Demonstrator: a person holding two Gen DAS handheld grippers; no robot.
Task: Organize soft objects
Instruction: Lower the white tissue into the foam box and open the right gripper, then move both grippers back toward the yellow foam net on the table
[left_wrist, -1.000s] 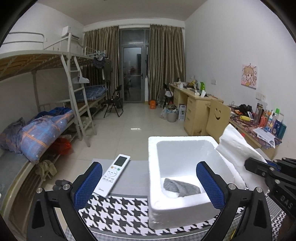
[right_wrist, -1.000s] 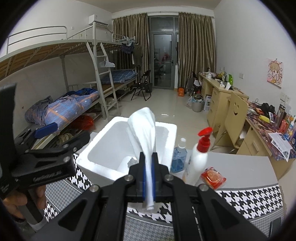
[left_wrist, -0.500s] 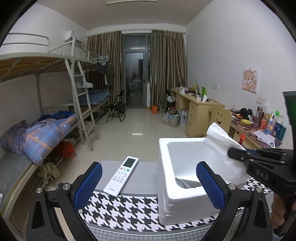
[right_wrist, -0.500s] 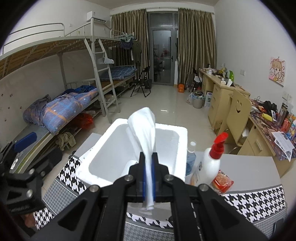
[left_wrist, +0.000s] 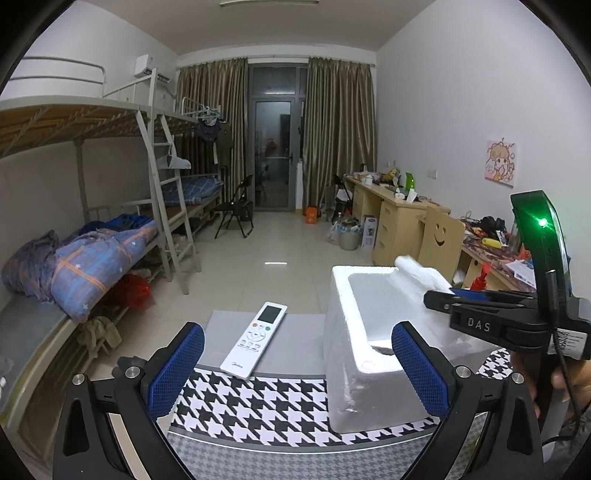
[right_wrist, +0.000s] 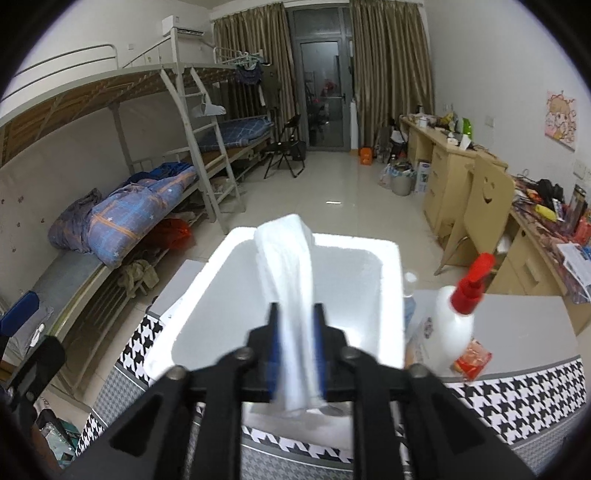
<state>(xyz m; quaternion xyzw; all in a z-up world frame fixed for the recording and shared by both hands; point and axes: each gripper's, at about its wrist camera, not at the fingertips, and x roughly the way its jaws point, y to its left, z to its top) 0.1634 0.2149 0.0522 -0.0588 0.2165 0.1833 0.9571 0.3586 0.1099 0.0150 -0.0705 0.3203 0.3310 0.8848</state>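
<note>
A white foam box stands on the houndstooth cloth; in the left wrist view the box sits to the right. My right gripper hovers over the box's near side, its jaws opening. A white cloth hangs loosely between its blue pads, blurred and slipping toward the box. The left wrist view shows this cloth draped over the right gripper above the box. My left gripper is open and holds nothing, left of the box. A dark scrap shows inside.
A white remote control lies left of the box. To the box's right stand a white pump bottle with a red top, an orange packet and a small bottle. Bunk beds line the left wall, desks the right.
The right gripper's jaws have parted from their tight pinch on the white cloth and it has moved lower over the box. In the left wrist view the box has slid rightward.
</note>
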